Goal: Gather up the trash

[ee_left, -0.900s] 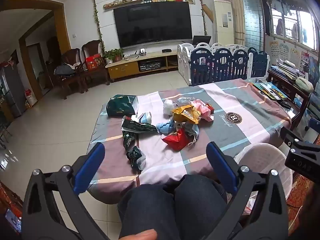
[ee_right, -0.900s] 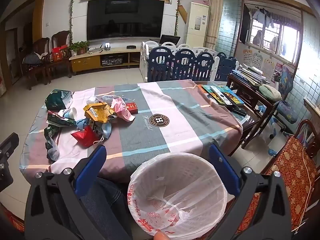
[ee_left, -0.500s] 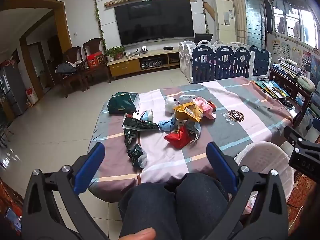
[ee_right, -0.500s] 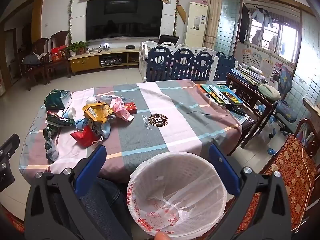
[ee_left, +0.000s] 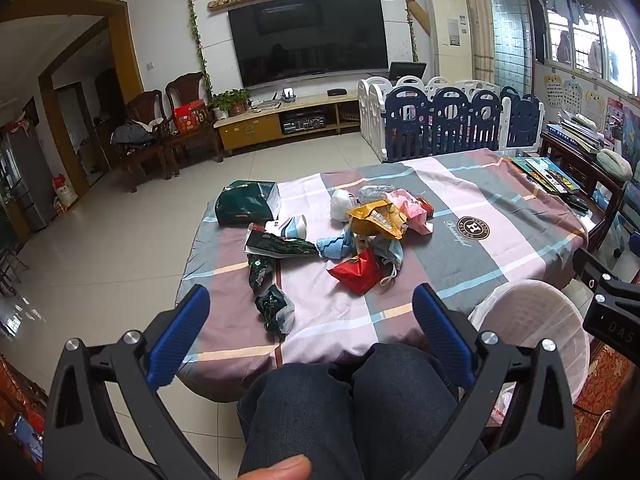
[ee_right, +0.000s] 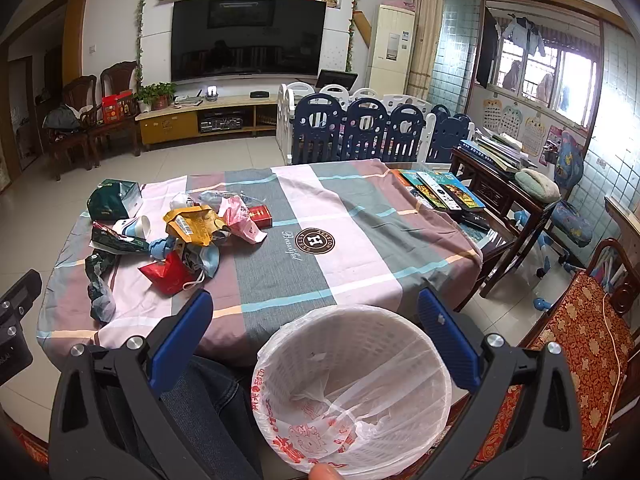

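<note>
A heap of trash lies on the left half of the cloth-covered table: a red wrapper, a yellow bag, a pink bag, a dark green bag and other wrappers. The same red wrapper and yellow bag show in the right wrist view. A white bin lined with a printed plastic bag stands below the table's near edge. My left gripper hangs open above a person's knees, short of the trash. Over the bin my right gripper is open and empty.
Books and remotes lie at the table's far right corner. A dark wooden side table and a red patterned chair stand to the right. A playpen fence is behind the table. Tiled floor stretches left.
Both views have shifted only slightly; the table and trash sit a little lower in the left wrist view. Both grippers stay open and nothing on the table has moved.
</note>
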Tool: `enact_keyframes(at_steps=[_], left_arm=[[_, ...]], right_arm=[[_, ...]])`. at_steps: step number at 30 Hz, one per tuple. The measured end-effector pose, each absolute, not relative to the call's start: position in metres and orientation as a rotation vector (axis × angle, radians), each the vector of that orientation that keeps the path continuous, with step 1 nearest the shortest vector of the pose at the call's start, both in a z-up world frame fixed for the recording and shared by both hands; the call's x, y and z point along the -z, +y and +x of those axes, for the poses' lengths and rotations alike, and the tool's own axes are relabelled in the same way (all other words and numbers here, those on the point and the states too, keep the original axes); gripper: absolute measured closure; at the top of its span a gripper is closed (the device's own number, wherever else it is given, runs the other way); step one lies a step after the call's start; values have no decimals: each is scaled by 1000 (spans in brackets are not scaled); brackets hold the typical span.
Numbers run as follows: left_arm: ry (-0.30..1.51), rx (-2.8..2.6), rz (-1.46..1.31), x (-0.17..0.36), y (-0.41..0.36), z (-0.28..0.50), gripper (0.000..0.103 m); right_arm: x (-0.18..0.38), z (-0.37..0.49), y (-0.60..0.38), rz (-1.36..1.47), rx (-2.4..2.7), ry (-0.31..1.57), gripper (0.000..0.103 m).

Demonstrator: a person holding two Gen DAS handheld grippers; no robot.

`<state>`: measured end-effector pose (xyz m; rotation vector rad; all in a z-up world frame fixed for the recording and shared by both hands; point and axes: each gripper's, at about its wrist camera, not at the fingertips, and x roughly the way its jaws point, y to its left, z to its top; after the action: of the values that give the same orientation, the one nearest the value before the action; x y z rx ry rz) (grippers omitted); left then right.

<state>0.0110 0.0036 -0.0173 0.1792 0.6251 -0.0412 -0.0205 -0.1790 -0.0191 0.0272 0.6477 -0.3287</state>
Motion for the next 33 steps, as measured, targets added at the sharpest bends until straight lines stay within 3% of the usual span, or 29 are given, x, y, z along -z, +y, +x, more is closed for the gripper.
enact_keyframes(at_steps=[33], left_arm=[[642,41,169,19,4,13,2]], right_arm=[[17,-19,-180,18,341,647,3]])
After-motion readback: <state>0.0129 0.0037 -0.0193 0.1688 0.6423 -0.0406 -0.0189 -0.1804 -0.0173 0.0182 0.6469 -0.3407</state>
